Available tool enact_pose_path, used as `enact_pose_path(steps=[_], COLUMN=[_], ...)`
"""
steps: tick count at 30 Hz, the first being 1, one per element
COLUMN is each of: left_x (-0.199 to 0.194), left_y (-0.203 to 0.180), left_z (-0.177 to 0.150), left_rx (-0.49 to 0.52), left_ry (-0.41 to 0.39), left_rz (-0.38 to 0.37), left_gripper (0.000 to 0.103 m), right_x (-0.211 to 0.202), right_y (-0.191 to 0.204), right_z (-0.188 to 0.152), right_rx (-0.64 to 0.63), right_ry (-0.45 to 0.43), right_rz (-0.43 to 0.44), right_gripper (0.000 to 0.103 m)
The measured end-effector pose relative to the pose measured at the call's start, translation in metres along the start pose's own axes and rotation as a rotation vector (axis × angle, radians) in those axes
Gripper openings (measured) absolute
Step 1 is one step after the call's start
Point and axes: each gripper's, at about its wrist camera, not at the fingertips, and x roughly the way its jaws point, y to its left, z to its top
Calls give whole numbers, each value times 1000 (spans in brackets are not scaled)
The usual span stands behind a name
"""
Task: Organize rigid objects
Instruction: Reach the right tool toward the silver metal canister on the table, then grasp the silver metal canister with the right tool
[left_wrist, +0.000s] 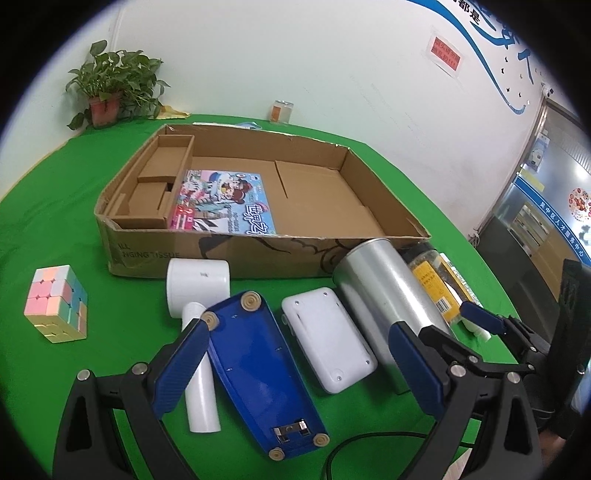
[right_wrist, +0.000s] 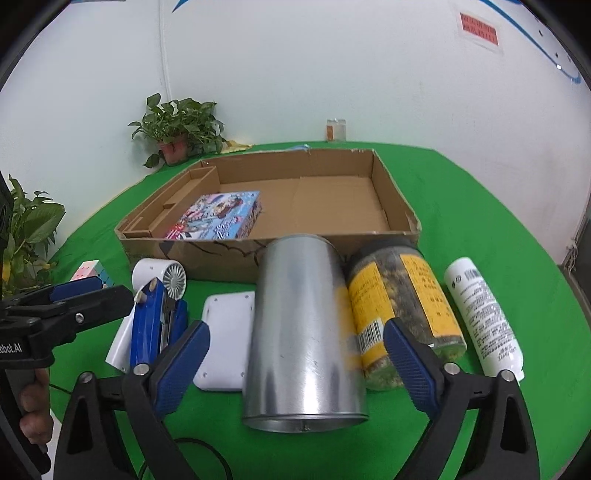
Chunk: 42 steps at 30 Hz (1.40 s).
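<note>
Left wrist view: your left tool (left_wrist: 295, 354) hovers with fingers apart over the upturned blue plastic stapler (left_wrist: 258, 369) on the green desk (left_wrist: 55, 229); straddle its narrow sides

Right wrist view: your right tool (right_wrist: 295, 354) gapes around the lying shiny metal can (right_wrist: 303, 332), pads clear; centre it before squeezing, then carry it to the cardboard tray (right_wrist: 402, 221)

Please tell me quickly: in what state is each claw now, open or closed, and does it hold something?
Left claw: open, holds nothing; it hangs over the blue stapler.
Right claw: open around the metal can, pads not pressing on it.
</note>
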Motion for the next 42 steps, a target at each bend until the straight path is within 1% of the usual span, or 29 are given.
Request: enact_pose_path(steps=[2, 3, 5, 8, 11, 15, 16, 19, 21, 22, 23, 25, 27, 29, 30, 31, 32, 33, 35, 36, 37, 39, 42], left_x=[2, 3, 3, 1, 1, 5, 6, 8, 9, 10, 11, 14, 17, 20, 23, 25, 27, 29, 36, 40, 44, 51, 60], left_y=[-2, -3, -3, -6, -9, -19, -23, -36, -44, -50, -54, -60, -63, -63, -62, -62, -63, -64, -66, -67, -68, -68, -64], left_z=[-1, -2, -3, -6, -9, -18, -20, -29, -35, -40, -43, -49, -54, -54, -54, -53, -52, -51, -50, -50, -49, -51, -54], left_rx=[-2, -2, -4, -9, -22, -43, -48, -56, -55, -49, -48, -52, -62, -90, -98, -102, -106, -108, -104, -109, -118, -130, -150], left_ry=[9, 14, 19, 26, 48, 111, 133, 196, 233, 255, 270, 308, 339, 345, 353, 356, 358, 364, 382, 391, 402, 424, 461], left_rz=[-8, -12, -19, -37, -76, -165, -197, -288, -327, -347, -358, -383, -385, -379, -377, -379, -373, -369, -379, -377, -377, -386, -405], left_gripper=[98, 98, 98, 98, 98, 97, 97, 97, 97, 97, 97, 97, 97, 97, 97, 97, 97, 97, 97, 97, 97, 93, 93], right_x=[4, 6, 13, 9, -1, -24, -29, -49, -62, -67, -74, -89, -103, -104, -98, -91, -79, -69, -55, -51, -48, -45, -43], right_y=[-2, -3, -2, -3, -6, -4, -3, 4, 11, 14, 18, 16, 1, -19, -26, -31, -37, -41, -46, -45, -41, -29, -16], right_z=[-6, -9, -16, -25, -35, -53, -58, -75, -86, -91, -95, -96, -92, -88, -88, -89, -91, -92, -96, -96, -95, -92, -89], right_rx=[9, 11, 8, -3, 8, -9, -14, -58, -87, -102, -116, -79, 34, 137, 166, 186, 206, 223, 286, 292, 274, 215, 145], right_ry=[32, 47, 94, 96, 104, 120, 123, 132, 143, 156, 165, 148, 122, 126, 158, 177, 221, 260, 308, 323, 329, 337, 343], right_rz=[12, 18, 21, 29, 36, 22, 22, 10, 1, 21, 69, 173, 286, 347, 353, 332, 287, 281, 358, 377, 382, 366, 351], right_gripper=[89, 83, 75, 73, 73, 73, 73, 73, 75, 75, 75, 75, 82, 84, 84, 84, 83, 80, 80, 80, 80, 82, 83])
